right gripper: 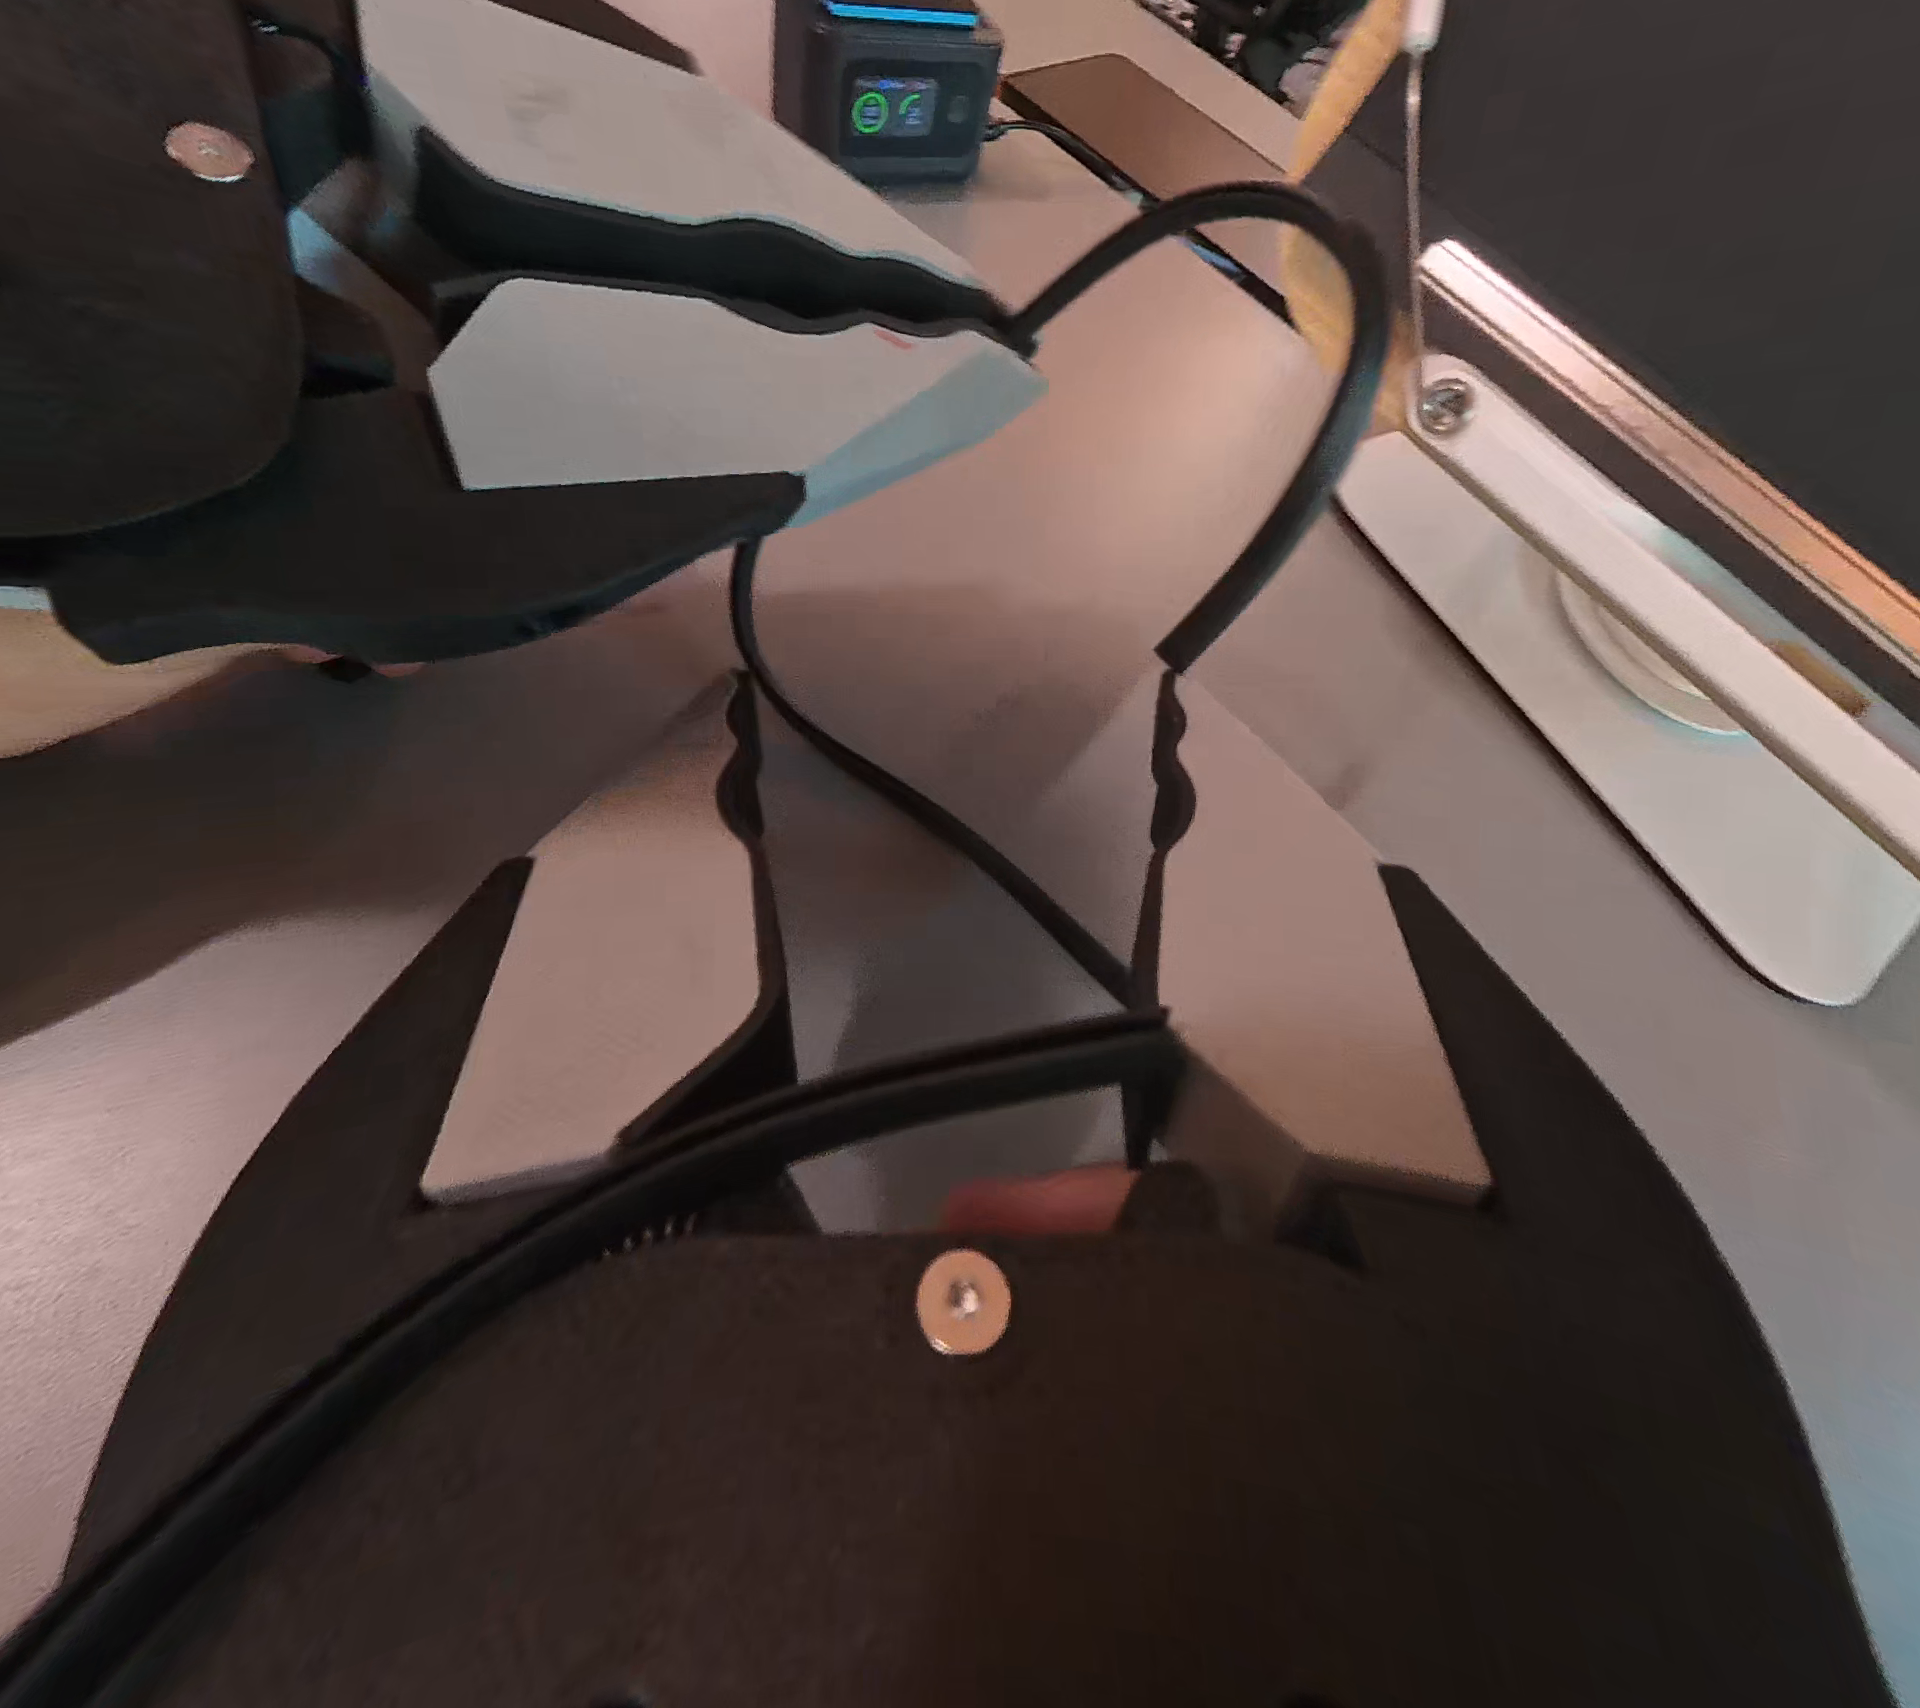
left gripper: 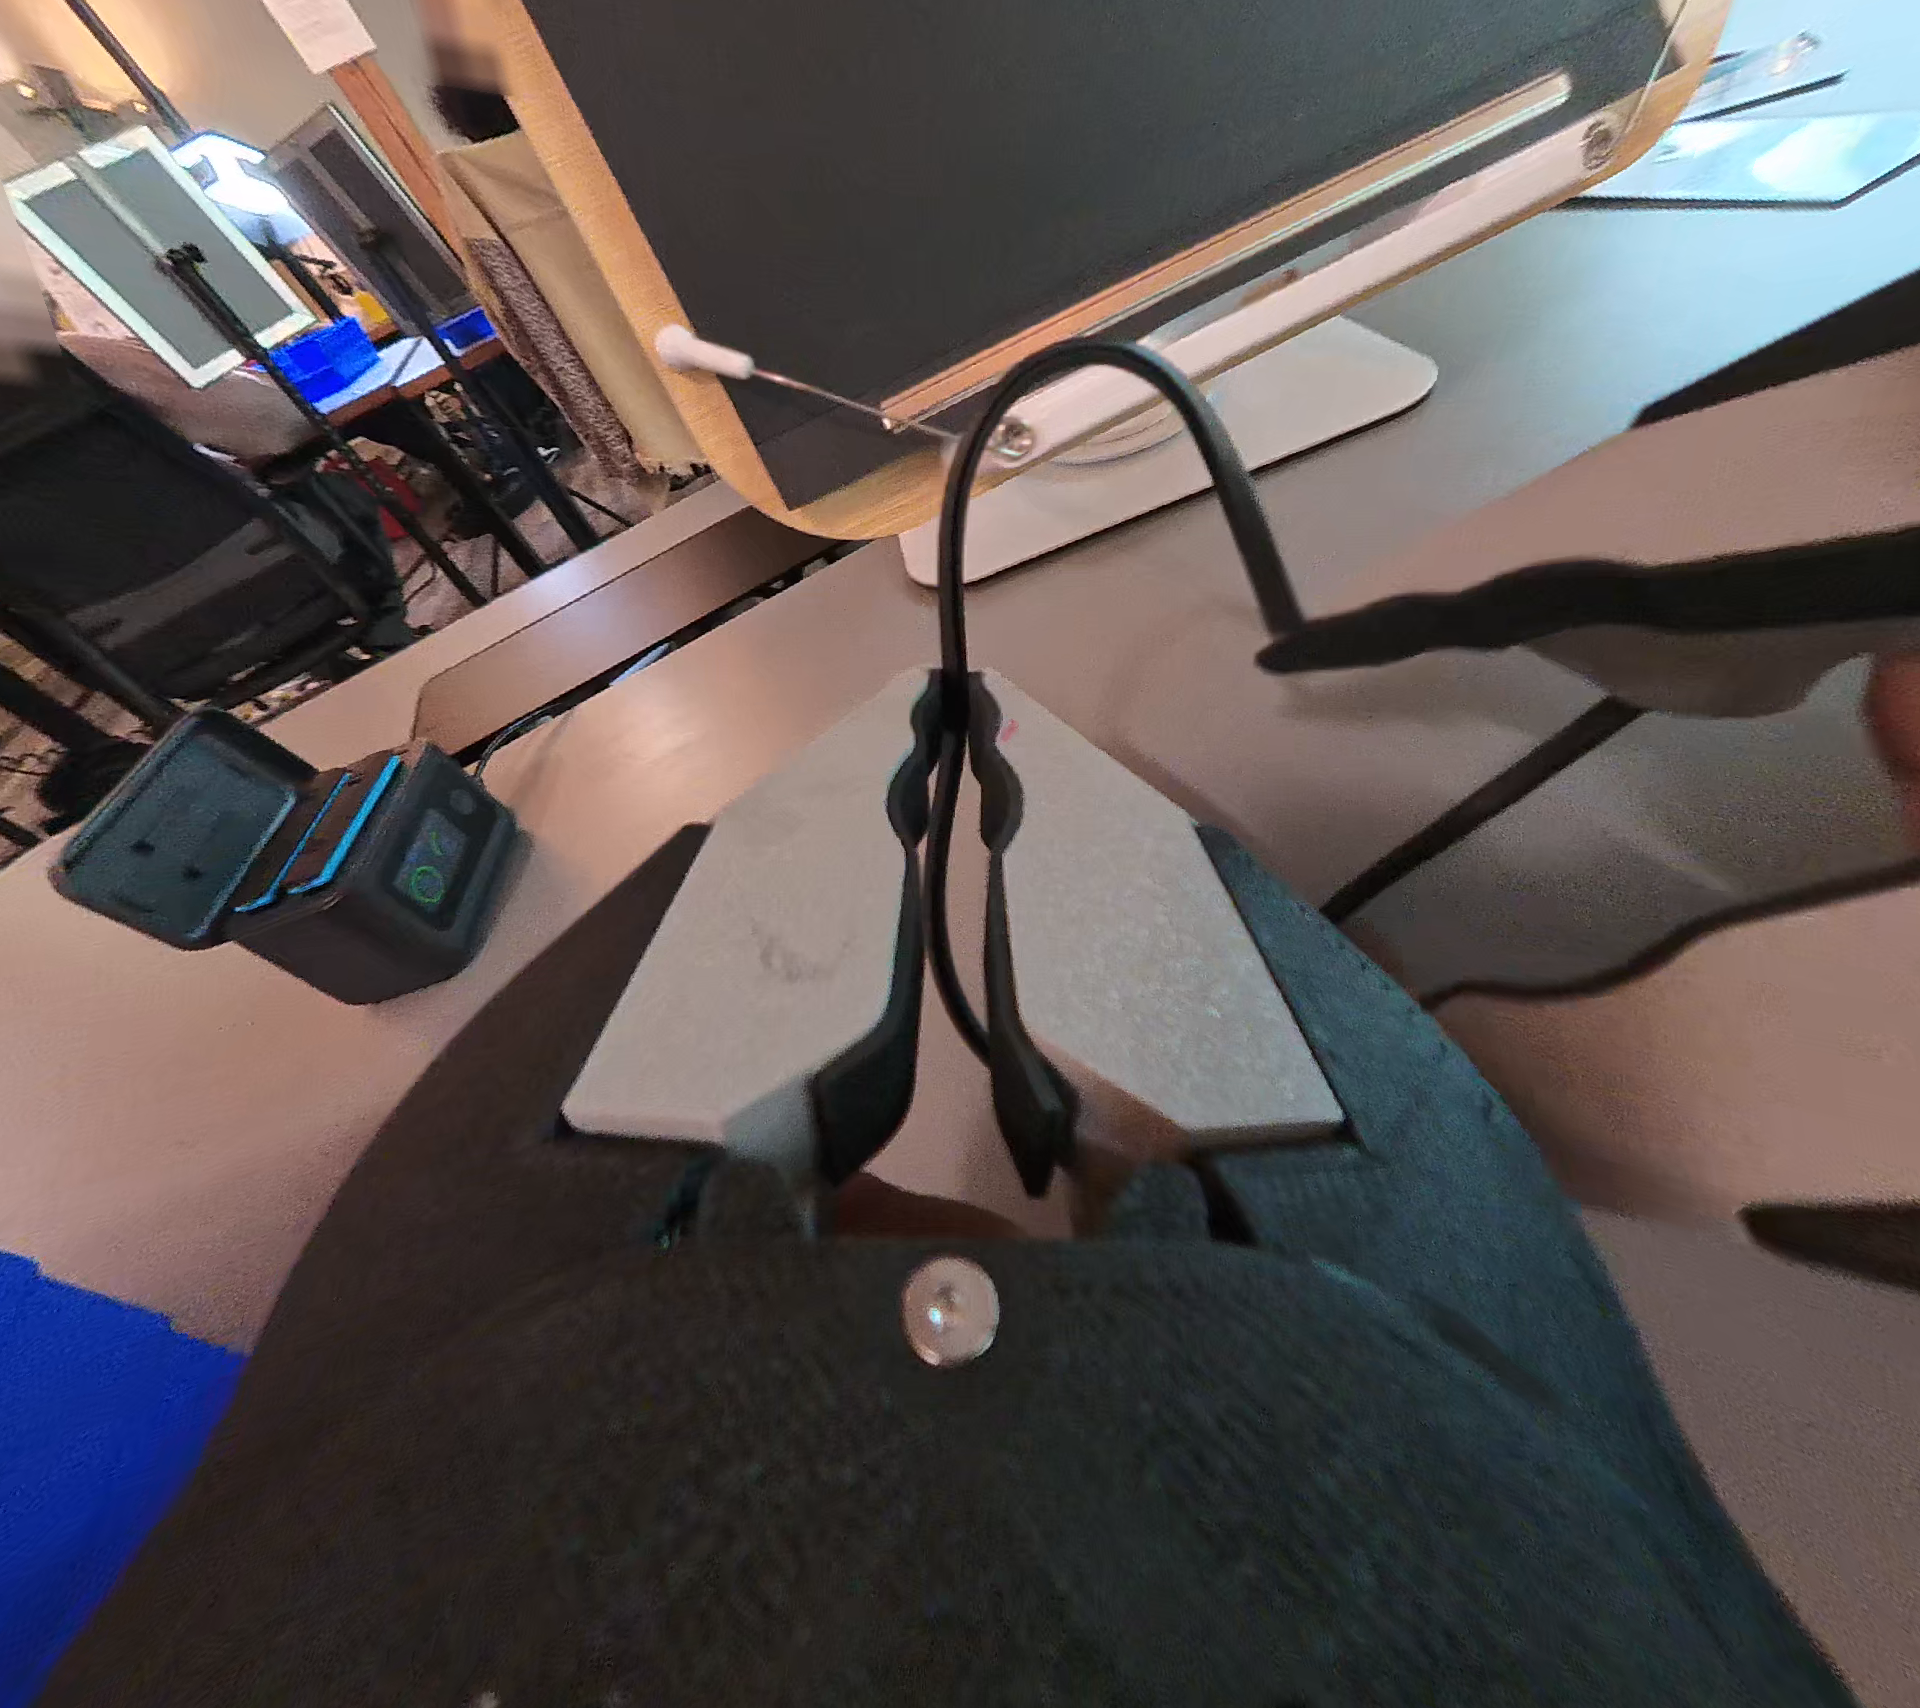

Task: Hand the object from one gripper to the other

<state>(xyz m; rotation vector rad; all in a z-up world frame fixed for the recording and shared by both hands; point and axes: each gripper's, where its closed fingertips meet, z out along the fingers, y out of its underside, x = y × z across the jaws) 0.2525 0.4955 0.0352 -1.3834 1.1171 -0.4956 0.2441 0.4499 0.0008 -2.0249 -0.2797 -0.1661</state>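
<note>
A taupe counter (left gripper: 1507, 328) carries a monitor (left gripper: 1039, 100) and charger box (left gripper: 312, 858). The left gripper's (left gripper: 951, 692) jaws pinch a black cable (left gripper: 1101, 354); the right gripper's (right gripper: 956, 692) jaws stand apart, empty.

Left gripper (left gripper: 951, 692) jaws closed, tips pinched together; right gripper (right gripper: 956, 692) jaws spread apart.

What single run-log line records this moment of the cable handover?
phase: handover | left gripper: shut on black cable | right gripper: open, cable's free end at one fingertip | surface: table
</note>
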